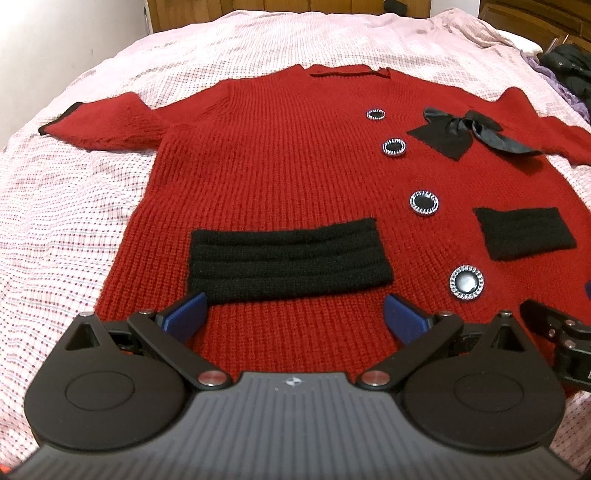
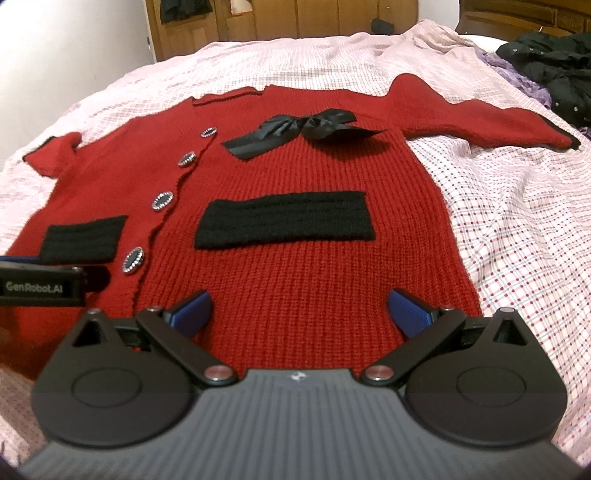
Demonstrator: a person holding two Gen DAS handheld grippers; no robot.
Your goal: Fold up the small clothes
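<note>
"genrobot.ai" on the left hand-held gripper [image 2: 40, 282] (white print, black casing)

I'm looking into a home bedroom: a bed [image 1: 74, 206] wearing a checked sheet, wooden cupboard doors [image 2: 207, 22] standing behind.

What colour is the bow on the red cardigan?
The bow is black, with a satin shine; the right wrist view shows it best.
</note>
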